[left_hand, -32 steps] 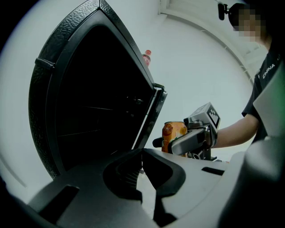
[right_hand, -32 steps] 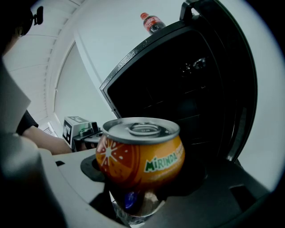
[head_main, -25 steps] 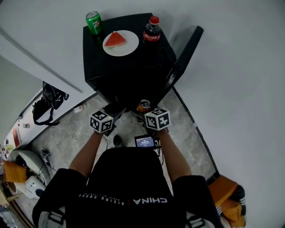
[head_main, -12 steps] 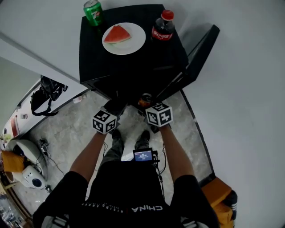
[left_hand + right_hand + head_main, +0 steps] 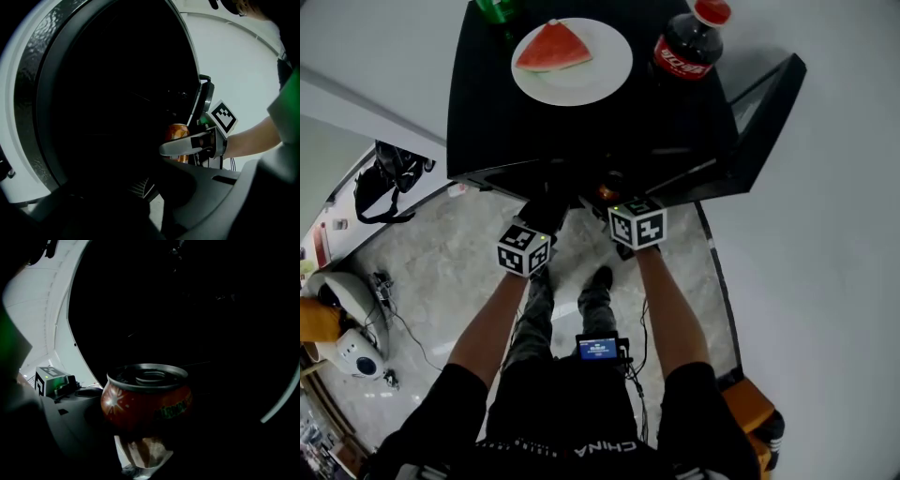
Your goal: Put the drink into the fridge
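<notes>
Orange can [image 5: 146, 397] is upright, long axis vertical, lid and tab facing up. R gripper [image 5: 146, 420] is clamped on its lower body; the jaws are mostly lost in the dark. Can sits at the open front of the black fridge [image 5: 487, 112], just under the near top edge, w/ dark interior beyond; can't tell how far in. L gripper [image 5: 152, 201] is just left of it, jaws apart w/ nothing betw. them. Door [image 5: 764, 112] stands open to the right. Fridge top: plate [image 5: 609, 75] w/ watermelon slice [image 5: 553, 47], cola bottle [image 5: 689, 47] at right, green can [image 5: 497, 7] far left. Open floor [image 5: 441, 253] lies near and left.
</notes>
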The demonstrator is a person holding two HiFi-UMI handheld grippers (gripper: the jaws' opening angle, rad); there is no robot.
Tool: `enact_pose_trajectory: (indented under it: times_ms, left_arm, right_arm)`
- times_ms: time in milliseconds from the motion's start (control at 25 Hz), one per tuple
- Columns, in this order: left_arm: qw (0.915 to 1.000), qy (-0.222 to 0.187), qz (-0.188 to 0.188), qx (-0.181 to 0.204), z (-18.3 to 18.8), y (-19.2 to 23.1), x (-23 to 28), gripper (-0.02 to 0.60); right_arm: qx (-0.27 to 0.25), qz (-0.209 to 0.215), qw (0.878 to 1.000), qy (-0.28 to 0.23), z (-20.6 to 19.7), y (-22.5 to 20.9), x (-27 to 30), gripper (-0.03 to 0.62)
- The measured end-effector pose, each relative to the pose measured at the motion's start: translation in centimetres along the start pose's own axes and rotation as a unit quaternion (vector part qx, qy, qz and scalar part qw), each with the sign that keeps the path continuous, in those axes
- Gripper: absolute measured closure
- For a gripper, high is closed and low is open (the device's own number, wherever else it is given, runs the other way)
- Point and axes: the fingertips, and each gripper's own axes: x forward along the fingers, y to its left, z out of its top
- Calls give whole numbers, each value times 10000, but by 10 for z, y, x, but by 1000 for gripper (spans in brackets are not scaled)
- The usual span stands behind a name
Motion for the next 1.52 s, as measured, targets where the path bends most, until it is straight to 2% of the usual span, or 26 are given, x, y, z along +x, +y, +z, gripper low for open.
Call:
enact_pose_trajectory:
  times_ms: [240,560,1080,1280,1520]
  left_arm:
    - [9998,-114,143,110,-2,13,15,569]
    - [9956,-322,840,265,-1,40,37,568]
    - [9803,-577,1827,482,19,78,55,568]
    - [9755,-752,2015,453,28,81,55,568]
    - [9715,-710,2230,371,23,84,52,568]
  right_arm:
    - [-246,-224,9993,-168,12,-24,30,250]
    - [-699,-543,9951,-446,27,-43,69,250]
    - [-1319,-891,9820,-1012,47,-48,100,250]
    - [-1747,-1002,9727,-1155,52,-47,107,250]
    - [-1791,-1059,9698,-1270,59,-52,111,250]
